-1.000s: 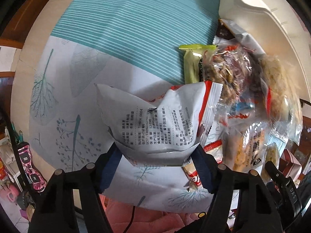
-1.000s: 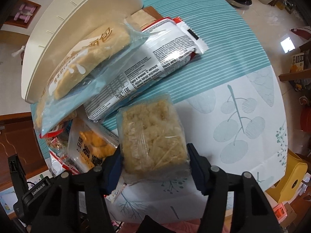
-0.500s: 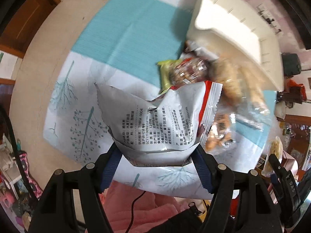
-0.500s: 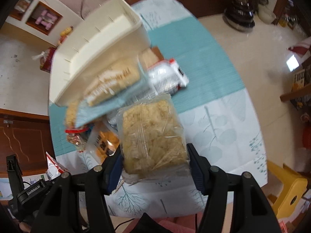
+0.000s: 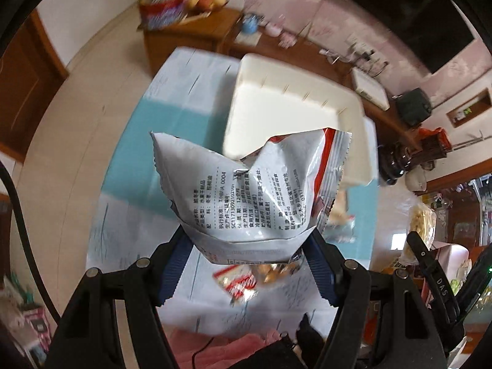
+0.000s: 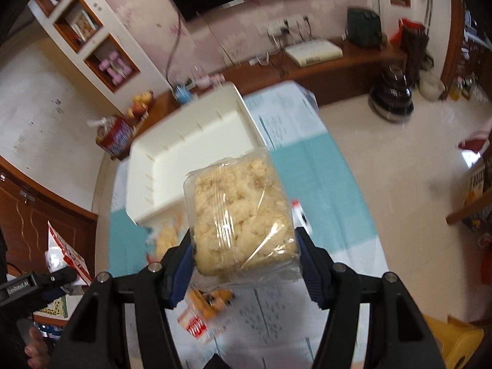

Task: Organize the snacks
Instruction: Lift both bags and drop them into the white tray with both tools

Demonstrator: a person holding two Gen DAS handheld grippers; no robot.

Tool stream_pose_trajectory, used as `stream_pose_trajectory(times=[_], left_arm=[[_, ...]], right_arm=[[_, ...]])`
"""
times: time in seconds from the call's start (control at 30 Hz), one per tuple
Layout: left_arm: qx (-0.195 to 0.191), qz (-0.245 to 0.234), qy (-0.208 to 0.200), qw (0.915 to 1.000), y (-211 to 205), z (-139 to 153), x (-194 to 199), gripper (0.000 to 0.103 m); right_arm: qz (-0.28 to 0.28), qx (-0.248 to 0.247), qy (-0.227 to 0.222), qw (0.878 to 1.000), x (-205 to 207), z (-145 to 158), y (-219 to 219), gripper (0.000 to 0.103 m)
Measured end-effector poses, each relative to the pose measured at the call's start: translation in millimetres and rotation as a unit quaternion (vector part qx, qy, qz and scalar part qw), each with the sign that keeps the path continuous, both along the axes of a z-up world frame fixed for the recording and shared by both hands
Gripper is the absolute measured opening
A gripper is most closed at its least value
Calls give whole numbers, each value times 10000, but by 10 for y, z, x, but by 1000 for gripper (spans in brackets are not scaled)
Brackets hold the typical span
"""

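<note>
left hand-held gripper [image 5: 246, 255]: my jaws pinch the white packet [image 5: 246, 190] by its low end, above the table [image 5: 129, 129] — it could slide out.
right hand-held gripper [image 6: 244, 258]: clamped on the clear cracker pack [image 6: 240, 215] — slick film, may miss the white bin [image 6: 184, 153].

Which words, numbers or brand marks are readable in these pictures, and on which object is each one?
"DAS": on the black bar at the right edge, left wrist view.
"T/HBFIA 0004": on the white bag in the left tongs.
Other print on the bag: too small.
Label on the black bar, right wrist view: blurred.
</note>
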State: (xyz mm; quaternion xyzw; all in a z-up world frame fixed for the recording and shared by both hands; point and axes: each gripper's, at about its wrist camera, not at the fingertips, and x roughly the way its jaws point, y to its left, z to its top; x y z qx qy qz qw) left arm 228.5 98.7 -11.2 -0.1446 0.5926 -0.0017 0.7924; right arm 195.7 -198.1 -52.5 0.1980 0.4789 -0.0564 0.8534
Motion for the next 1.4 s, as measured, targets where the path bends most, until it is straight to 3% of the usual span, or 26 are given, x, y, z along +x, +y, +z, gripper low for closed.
stream_pose_trajectory(times=[0.2, 0.33, 0.53, 0.83, 0.9, 0.93, 1.17, 1.4], left_arm=[[-43, -420, -507, 9978, -174, 177, 444, 71], [1, -746, -825, 9938, -317, 87, 701, 71], [-135, -1035, -1070, 9888, -505, -155, 1085, 71], [-244, -1403, -1188, 9826, -645, -506, 1399, 73], [-269, -1481, -1223, 9810, -659, -518, 1438, 82], [-248, -1490, -1238, 9807, -666, -519, 1446, 87], [-24, -1670, -1379, 9763, -689, -464, 1353, 87], [97, -1836, -1758, 9671, -726, -268, 990, 87]], right_arm=[[187, -239, -714, 9970, 338, 185, 49, 61], [607, -360, -1351, 9883, 577, 219, 177, 61], [1030, -563, -1836, 9760, 954, 85, 357, 62], [1089, -713, -1817, 9747, 1292, -214, 437, 64], [1028, -627, -1717, 9778, 1343, -262, 411, 64], [1000, -608, -1678, 9788, 1362, -268, 406, 65], [759, -558, -1475, 9846, 1399, -331, 332, 70], [772, -325, -1606, 9835, 1184, -242, 301, 70]])
